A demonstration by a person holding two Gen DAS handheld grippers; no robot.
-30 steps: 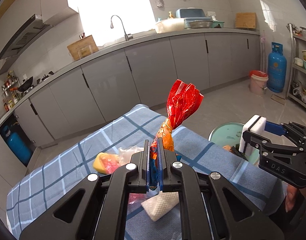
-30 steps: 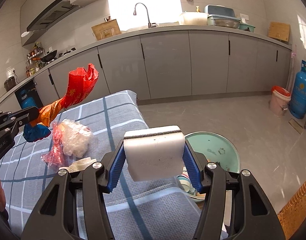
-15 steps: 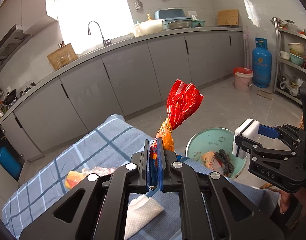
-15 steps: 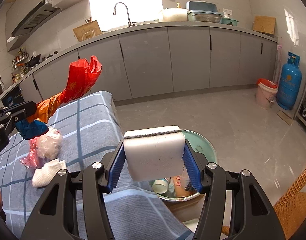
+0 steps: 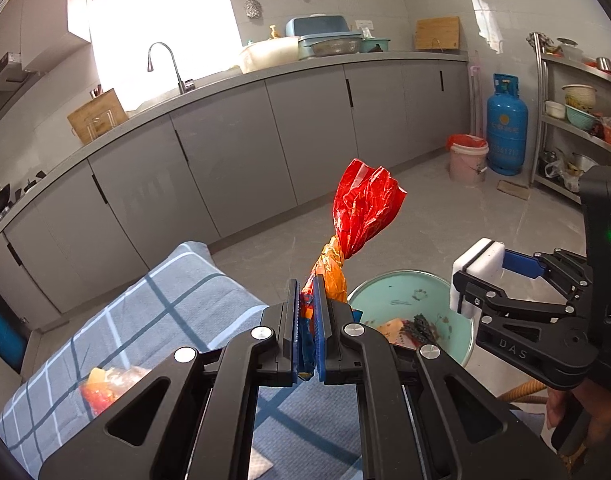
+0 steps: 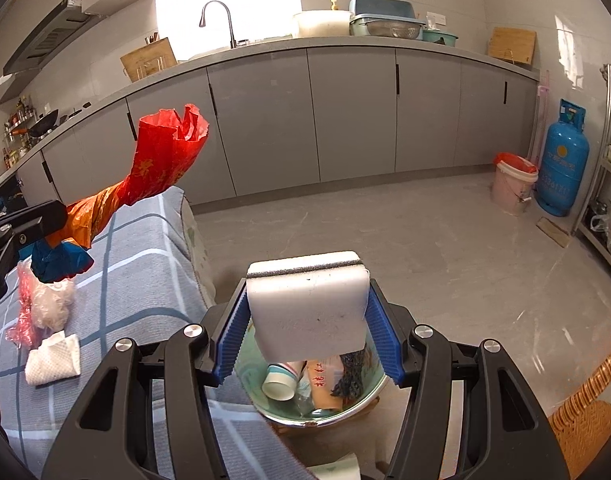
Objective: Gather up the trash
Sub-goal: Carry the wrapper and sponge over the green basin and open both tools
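Observation:
My left gripper (image 5: 308, 320) is shut on a twisted red, orange and blue plastic wrapper (image 5: 361, 212) and holds it up over the edge of the checked cloth; the wrapper also shows in the right wrist view (image 6: 161, 164). My right gripper (image 6: 305, 320) is shut on a white sponge (image 6: 305, 304) and holds it above a green basin (image 6: 369, 392) that has a paper cup and other trash in it. The basin (image 5: 389, 296) sits on the floor past the table edge, with the right gripper (image 5: 477, 276) over its right side.
A blue checked cloth (image 6: 137, 280) covers the table. On it lie a crumpled plastic bag (image 6: 45, 304) and a folded white tissue (image 6: 53, 360). Grey kitchen cabinets (image 6: 345, 112) run along the back. A pink bucket (image 6: 513, 184), a blue gas cylinder (image 6: 561, 160) and a wicker chair (image 6: 585, 420) stand at the right.
Both grippers have moved right, from over the table toward the basin, each keeping its hold. The basin and its contents have come fully into view under the sponge.

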